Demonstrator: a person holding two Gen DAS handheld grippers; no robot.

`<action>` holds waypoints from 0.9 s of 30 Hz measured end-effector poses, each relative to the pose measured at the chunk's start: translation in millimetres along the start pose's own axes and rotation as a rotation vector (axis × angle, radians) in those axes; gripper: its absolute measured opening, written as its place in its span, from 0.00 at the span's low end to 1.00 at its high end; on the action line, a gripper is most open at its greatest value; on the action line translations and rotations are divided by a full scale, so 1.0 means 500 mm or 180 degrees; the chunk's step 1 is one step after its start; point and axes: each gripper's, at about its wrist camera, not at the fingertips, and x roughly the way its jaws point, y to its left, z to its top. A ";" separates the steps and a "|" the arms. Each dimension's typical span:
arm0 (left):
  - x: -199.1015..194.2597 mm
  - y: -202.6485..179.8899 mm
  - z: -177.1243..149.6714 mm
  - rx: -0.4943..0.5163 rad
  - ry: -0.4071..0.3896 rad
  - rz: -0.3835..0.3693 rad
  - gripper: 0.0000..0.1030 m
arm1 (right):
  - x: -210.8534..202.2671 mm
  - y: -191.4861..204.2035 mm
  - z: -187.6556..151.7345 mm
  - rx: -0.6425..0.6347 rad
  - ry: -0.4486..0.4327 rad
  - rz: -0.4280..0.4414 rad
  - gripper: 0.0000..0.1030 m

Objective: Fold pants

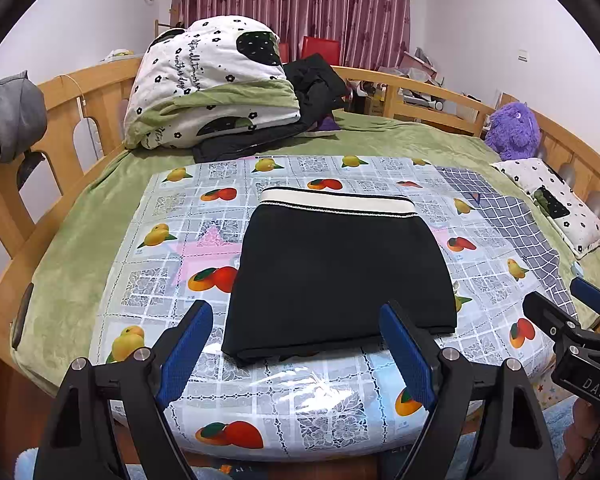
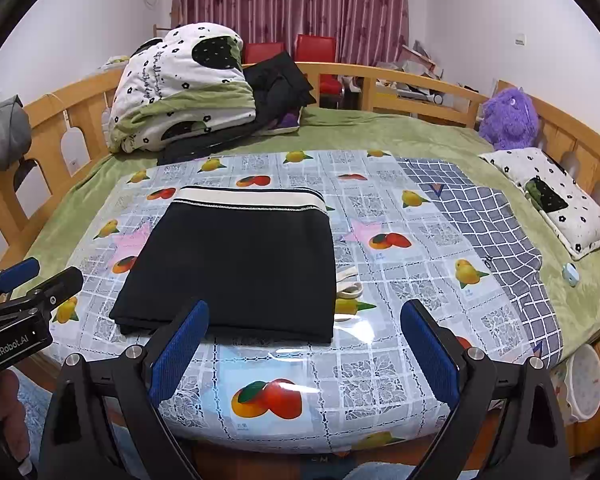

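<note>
Here the black pants [image 1: 340, 268] lie folded into a neat rectangle on the fruit-print plastic sheet [image 1: 260, 396] that covers the near part of the bed [image 1: 80, 264], with the cream waistband [image 1: 336, 200] at the 12 o'clock edge and the folded edge toward 6 o'clock. The left hand-held gripper [image 1: 296, 352] hangs just above that near edge, its blue pads [image 1: 186, 350] spread wide and gripping nothing. The right hand-held gripper [image 2: 304, 354] sits at the pants' 5 o'clock corner, likewise wide and empty. A grey checked cloth [image 2: 496, 232] lies at 3 o'clock of the pants. At 11 o'clock a flower-print quilt [image 1: 204, 80] is piled up, and a purple plush toy [image 2: 508, 120] sits at 2 o'clock by the wooden rail [image 2: 420, 80].
</note>
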 end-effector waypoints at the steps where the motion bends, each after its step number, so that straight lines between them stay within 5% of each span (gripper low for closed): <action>1: 0.000 0.000 0.000 0.0002 -0.0001 0.0003 0.82 | -0.001 0.001 0.000 -0.0002 -0.0005 -0.0002 0.93; 27: 0.001 0.003 0.000 -0.0007 -0.0002 0.0004 0.82 | 0.000 0.003 -0.002 -0.0003 0.0003 -0.0014 0.93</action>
